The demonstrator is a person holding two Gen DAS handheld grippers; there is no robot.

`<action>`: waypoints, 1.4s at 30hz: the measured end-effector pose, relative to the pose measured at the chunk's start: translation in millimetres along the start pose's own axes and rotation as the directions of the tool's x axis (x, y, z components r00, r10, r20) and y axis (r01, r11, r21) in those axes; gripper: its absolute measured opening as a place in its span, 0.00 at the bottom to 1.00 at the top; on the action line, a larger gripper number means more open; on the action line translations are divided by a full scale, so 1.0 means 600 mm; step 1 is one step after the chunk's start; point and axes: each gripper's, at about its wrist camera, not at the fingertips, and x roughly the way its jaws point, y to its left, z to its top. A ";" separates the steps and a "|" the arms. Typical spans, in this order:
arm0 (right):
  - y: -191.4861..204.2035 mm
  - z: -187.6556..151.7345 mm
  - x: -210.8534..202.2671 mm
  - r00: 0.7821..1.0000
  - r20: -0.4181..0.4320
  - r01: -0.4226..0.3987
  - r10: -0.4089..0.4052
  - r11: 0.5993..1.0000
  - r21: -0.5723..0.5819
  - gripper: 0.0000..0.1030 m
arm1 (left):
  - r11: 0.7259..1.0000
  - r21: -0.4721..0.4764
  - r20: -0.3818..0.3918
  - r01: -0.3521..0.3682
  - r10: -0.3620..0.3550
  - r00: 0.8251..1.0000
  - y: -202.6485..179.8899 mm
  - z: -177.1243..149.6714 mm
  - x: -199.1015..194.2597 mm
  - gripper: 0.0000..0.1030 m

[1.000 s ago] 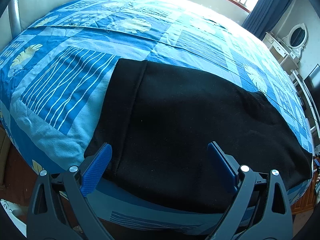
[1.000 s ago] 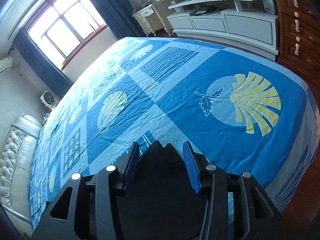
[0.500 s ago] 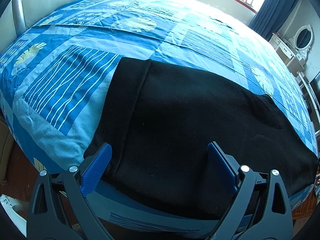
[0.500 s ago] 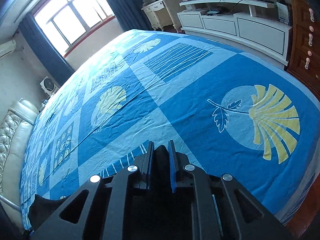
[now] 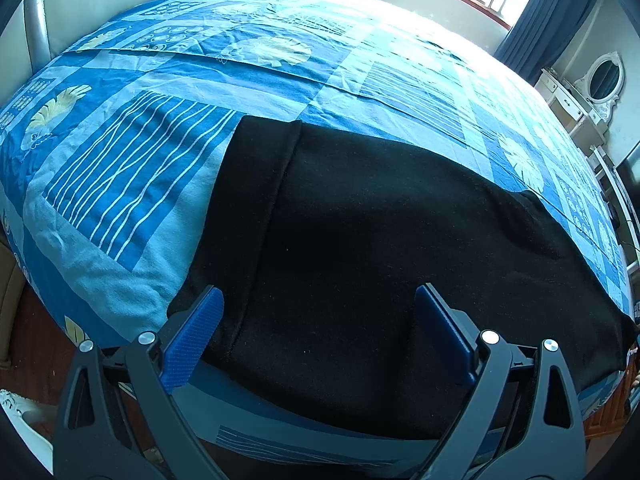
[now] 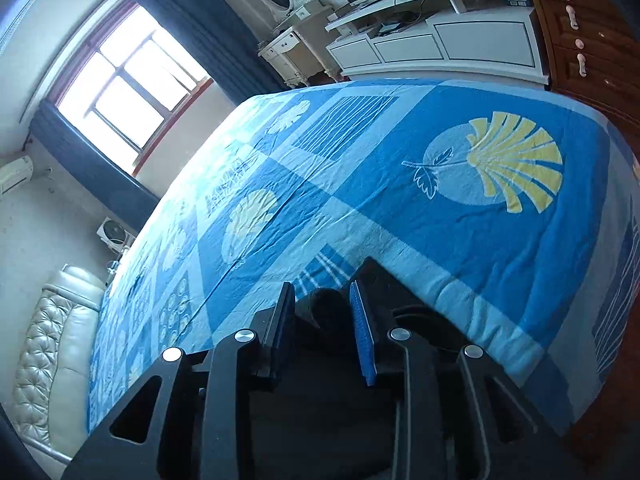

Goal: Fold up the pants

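**Black pants spread on patterned bed, two grippers at the near edge**

Lying flat across the near part of a bed, the black pants [image 5: 360,248] run lengthwise from the waistband at left to the legs trailing off to the right in the left wrist view, long axis roughly parallel w/ the bed's near edge. The waistband end shows a stitched seam running front to back.

No brand, label or readable writing shows on the pants or grippers; a small label on the cabinet shelf in the right wrist view is too small to read.

The bedspread [image 5: 132,168] is a blue patchwork w/ white wavy stripes, pale leaves and a yellow fan-shaped shell print [image 6: 516,160]. A padded cream headboard [image 6: 52,340] stands at one end. Around the room: a window [image 6: 132,80] w/ dark blue curtains, an oval mirror [image 5: 604,78] on a white dresser, a low white TV cabinet [image 6: 440,44] and a brown wooden chest of drawers [image 6: 584,28].

The left gripper [image 5: 316,308] hangs over the waistband end, jaws spread wide, holding nothing. The right gripper [image 6: 320,312] has jaws partly apart, having just been opening; a fold of black cloth sits between them, and whether the pads press on it cannot be told.
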 end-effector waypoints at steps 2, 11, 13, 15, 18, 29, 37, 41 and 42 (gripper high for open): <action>0.005 -0.061 -0.011 0.993 -0.063 -0.097 0.103 0.991 0.094 0.31 | 1.000 0.001 0.010 0.005 -0.005 1.000 0.000 -0.002 -0.005 0.93; 0.074 -0.276 0.021 0.923 -0.303 -0.174 0.239 0.959 0.225 0.31 | 0.999 0.006 0.037 0.046 -0.046 0.998 -0.004 -0.028 -0.052 0.93; 0.091 -0.297 0.032 0.910 -0.339 -0.170 0.238 0.961 0.218 0.31 | 0.999 0.014 0.037 0.048 -0.049 0.998 -0.002 -0.036 -0.055 0.93; 0.103 -0.311 0.040 0.908 -0.345 -0.169 0.238 0.961 0.220 0.31 | 0.999 0.016 0.023 0.043 -0.043 0.999 -0.002 -0.039 -0.053 0.93; 0.118 -0.319 0.045 0.910 -0.341 -0.166 0.236 0.961 0.222 0.31 | 0.998 -0.008 0.023 0.062 -0.062 0.998 -0.003 -0.036 -0.058 0.93; 0.124 -0.357 0.069 0.910 -0.294 -0.198 0.294 0.928 0.317 0.38 | 0.992 0.022 0.034 0.124 -0.125 0.992 -0.031 -0.036 -0.075 0.93; 0.145 -0.357 0.051 0.932 -0.305 -0.147 0.196 0.973 0.176 0.08 | 0.990 0.028 0.018 0.137 -0.138 0.990 -0.043 -0.045 -0.071 0.93; 0.121 -0.366 0.068 0.924 -0.320 -0.142 0.211 0.964 0.226 0.07 | 0.990 0.049 0.019 0.131 -0.132 0.991 -0.049 -0.047 -0.070 0.93; 0.115 -0.368 0.070 0.922 -0.318 -0.149 0.220 0.961 0.232 0.07 | 0.990 0.052 0.020 0.129 -0.130 0.991 -0.049 -0.047 -0.070 0.93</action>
